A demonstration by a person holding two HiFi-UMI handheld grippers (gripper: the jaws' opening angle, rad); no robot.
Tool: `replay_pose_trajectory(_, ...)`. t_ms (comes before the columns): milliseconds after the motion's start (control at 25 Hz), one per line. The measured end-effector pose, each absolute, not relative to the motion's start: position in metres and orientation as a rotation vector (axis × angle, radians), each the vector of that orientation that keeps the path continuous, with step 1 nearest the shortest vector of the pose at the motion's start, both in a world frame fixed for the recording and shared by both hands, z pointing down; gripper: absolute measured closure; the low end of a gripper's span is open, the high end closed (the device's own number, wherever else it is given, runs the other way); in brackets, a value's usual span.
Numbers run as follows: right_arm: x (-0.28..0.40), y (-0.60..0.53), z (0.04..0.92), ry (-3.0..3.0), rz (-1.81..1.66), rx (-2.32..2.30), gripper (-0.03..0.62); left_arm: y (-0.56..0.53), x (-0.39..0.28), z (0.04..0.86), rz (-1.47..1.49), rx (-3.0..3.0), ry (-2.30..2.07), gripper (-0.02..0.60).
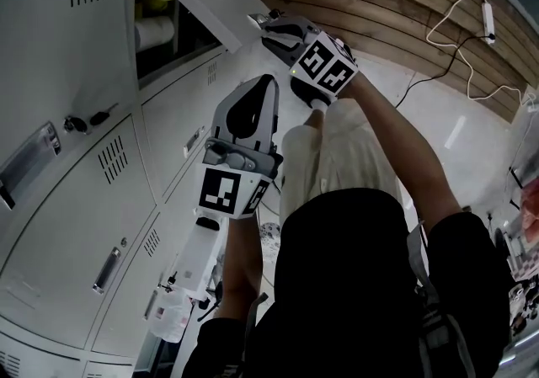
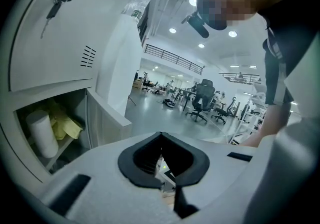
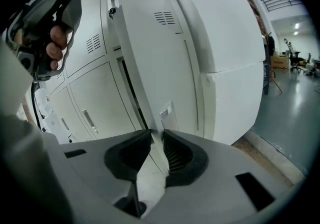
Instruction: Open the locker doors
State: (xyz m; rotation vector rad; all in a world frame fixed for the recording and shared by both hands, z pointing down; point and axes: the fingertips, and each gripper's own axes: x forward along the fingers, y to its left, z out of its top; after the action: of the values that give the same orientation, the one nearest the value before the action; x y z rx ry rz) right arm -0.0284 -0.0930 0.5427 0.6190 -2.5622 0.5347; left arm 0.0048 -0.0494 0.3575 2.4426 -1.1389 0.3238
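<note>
Clamping the right gripper (image 3: 157, 133) onto the thin edge of the open locker door (image 3: 150, 53), so it's gripping bare sheet metal, not a handle. I'm thinking the trick is swinging along the hinge arc instead of yanking straight, or that edge is slipping out. The left gripper (image 2: 161, 134) is sitting closed and empty nearby.

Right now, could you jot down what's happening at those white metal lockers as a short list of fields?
Open door: white metal locker door, swung outward
Right gripper: jaws clamped on that door's edge
Left gripper: jaws together, nothing between them
Inside the open locker: white roll, crumpled yellow material
Other doors: closed white locker doors nearby
</note>
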Motion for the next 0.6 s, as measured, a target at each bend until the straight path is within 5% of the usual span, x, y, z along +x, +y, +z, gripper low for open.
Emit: replay_pose_trajectory(600, 0.019, -0.117, 0.541, -2.537, 0.531, 0.689, 0.517, -0.064, 0.04, 0.354, 0.336, 2.465, -1.108, 0.566)
